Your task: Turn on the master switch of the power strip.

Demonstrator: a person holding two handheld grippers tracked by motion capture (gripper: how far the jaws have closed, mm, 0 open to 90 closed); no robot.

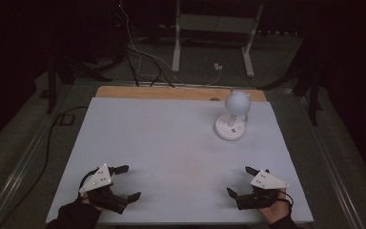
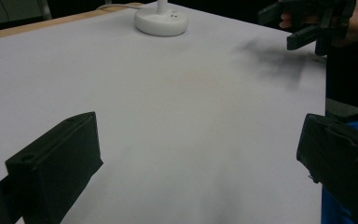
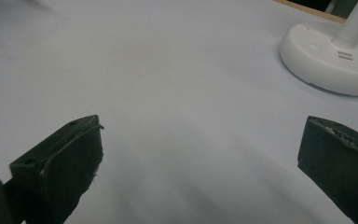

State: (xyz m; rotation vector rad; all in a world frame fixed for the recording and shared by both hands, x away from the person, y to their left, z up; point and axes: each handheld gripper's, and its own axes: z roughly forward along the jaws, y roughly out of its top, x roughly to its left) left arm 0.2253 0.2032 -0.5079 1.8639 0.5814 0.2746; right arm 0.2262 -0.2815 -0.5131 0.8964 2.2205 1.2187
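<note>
Grippers idle, lamp far right

Grippers sat at the near edge of the white surface [image 1: 171, 143], well apart. Left gripper [image 1: 126, 182] had its jaws spread wide, nothing between them. Right gripper [image 1: 240, 181] likewise spread, empty. White lamp [image 1: 232, 117] stood upright beyond the right gripper, toward the far right of the surface, round base flat, globe head on top.

White table mat [image 1: 162, 143] lying open from near edge to far, white lamp [image 1: 232, 117] alone standing far right, obstructing.
</note>
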